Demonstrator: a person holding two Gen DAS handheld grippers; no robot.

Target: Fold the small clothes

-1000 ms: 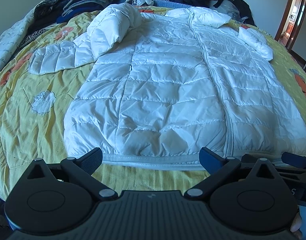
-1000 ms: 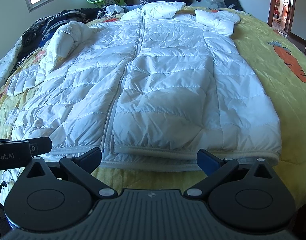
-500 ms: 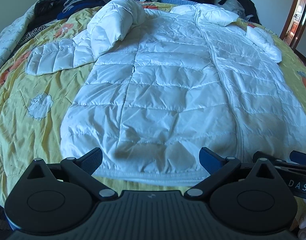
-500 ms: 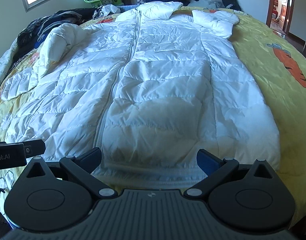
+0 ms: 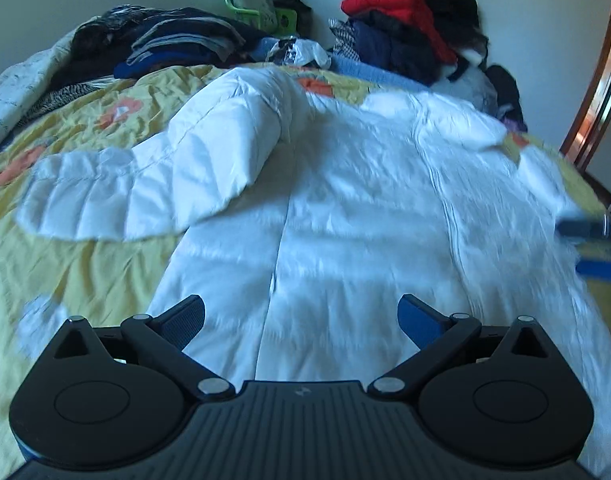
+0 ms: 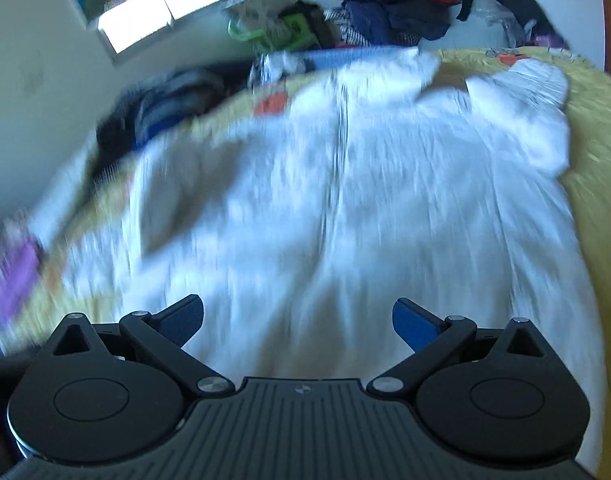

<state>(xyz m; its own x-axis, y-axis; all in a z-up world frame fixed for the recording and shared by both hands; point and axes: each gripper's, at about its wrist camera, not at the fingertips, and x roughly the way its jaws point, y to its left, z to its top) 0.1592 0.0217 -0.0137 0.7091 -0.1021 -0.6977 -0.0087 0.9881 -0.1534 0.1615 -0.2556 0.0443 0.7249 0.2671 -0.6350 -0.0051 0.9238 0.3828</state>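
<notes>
A: Item under insp.?

B: White puffer jacket (image 5: pixel 345 216), laid flat, front up, on the yellow bedspread (image 5: pixel 85 272). Zip (image 5: pixel 445 208) runs up the middle. One sleeve (image 5: pixel 153 184) is doubled back beside the body, the other sleeve (image 6: pixel 533 92) is bunched near the collar.

A: Handling?

B: Judged light, soft, puffy; the shell looks slick, so prob. slips and springs back unless pinched deep. Best hold: hem corners or a sleeve cuff, i.e. stitched edges, not mid-panel.

A: Tools?

B: Left gripper (image 5: pixel 301 312) is low over the hem end, aimed up the jacket, jaws spread wide, nothing between them. Right gripper (image 6: pixel 297 312) likewise: spread, empty, over the lower panel. Right view is badly blurred, so contact w/ fabric can't be confirmed.
</notes>
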